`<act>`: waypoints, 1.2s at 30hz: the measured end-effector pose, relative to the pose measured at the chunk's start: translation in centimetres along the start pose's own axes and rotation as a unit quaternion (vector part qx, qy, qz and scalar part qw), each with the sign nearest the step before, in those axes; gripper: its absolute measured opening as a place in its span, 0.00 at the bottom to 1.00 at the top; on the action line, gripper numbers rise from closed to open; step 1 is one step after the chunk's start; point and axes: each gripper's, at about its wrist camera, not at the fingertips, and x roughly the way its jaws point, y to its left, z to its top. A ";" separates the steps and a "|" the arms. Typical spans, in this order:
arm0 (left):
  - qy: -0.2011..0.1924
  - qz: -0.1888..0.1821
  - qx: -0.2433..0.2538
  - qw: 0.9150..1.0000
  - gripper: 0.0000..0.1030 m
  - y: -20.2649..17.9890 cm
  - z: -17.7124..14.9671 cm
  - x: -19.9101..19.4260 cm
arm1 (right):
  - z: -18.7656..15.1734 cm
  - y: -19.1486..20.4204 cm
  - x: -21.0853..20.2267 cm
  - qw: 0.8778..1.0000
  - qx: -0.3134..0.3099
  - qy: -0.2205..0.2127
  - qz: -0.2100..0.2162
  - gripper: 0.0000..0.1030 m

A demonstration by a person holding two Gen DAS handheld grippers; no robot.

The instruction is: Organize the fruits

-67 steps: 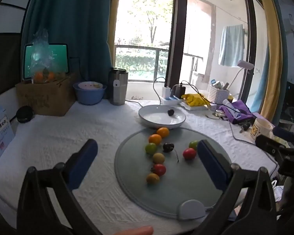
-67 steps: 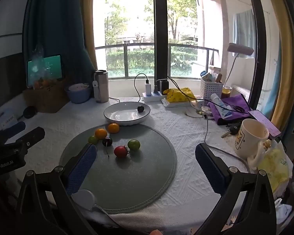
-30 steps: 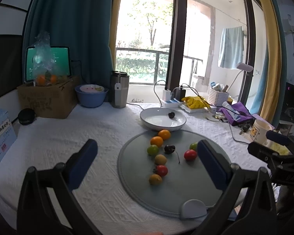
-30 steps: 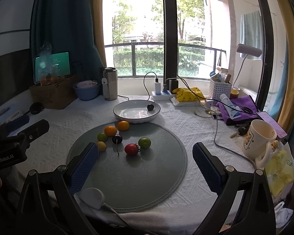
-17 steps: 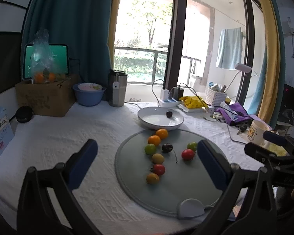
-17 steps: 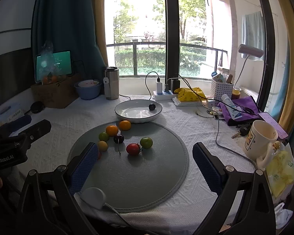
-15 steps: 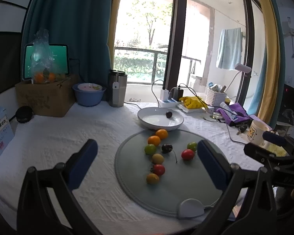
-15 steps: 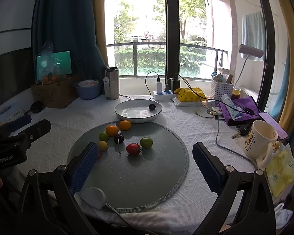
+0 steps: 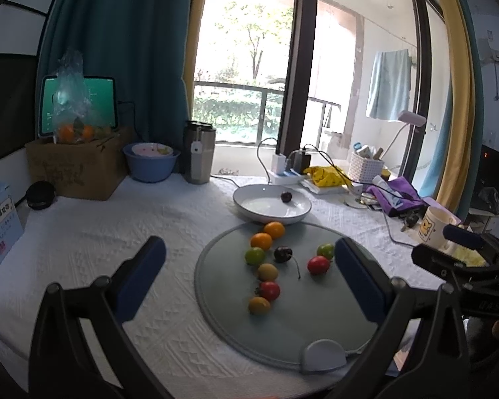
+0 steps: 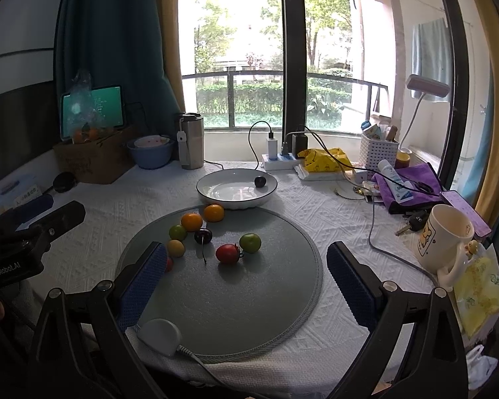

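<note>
- Left hand-held gripper [image 9: 249,269]: jaws spread wide, holding nothing, raised above the near left part of the mat [image 9: 329,316].
- Right hand-held gripper [image 10: 246,277]: jaws likewise spread wide and holding nothing, raised above the near part of the mat.
- On the bench [image 9: 116,232], under a white textured cloth: a round grey mat with a white plate [image 9: 272,203] touching its far edge.
- In the plate: one dark cherry [image 9: 286,196], near the far right rim.
- On the mat, left half: two orange fruits [image 9: 268,235] side by side nearest the plate, then a green tomato [image 9: 254,255], a yellow-green one [image 9: 267,271], a red one [image 9: 269,291] and an orange-yellow one [image 9: 258,305], strung in a line toward the near edge.
- Just right of that line: a second dark cherry [image 9: 282,254], stem pointing toward the near edge.
- Further right, touching each other: a red tomato [image 10: 228,253] and a green tomato [image 10: 250,242].
- On the mat's near edge: a small white puck [image 10: 159,332] with a cord.
- Right of the mat, well apart from it: a cream mug [image 10: 444,237]; a blue bowl [image 10: 149,153] and a steel tumbler [image 10: 190,144] at the far left.
</note>
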 end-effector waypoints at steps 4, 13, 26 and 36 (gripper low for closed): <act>-0.001 0.000 -0.001 1.000 0.99 0.0 0.0 0.0 | 0.0 0.1 0.0 1.000 0.000 0.001 0.000 0.96; -0.001 0.001 0.000 1.000 0.99 0.0 0.1 0.0 | 0.1 0.1 0.1 1.000 0.000 0.001 0.001 0.96; 0.041 0.010 -0.002 0.999 0.99 0.4 -0.7 2.4 | -0.2 -0.2 2.4 1.000 0.004 0.026 0.014 0.92; 0.133 0.014 0.013 0.991 0.98 0.4 -3.3 7.7 | -1.5 -0.7 7.2 0.996 0.006 0.084 0.028 0.75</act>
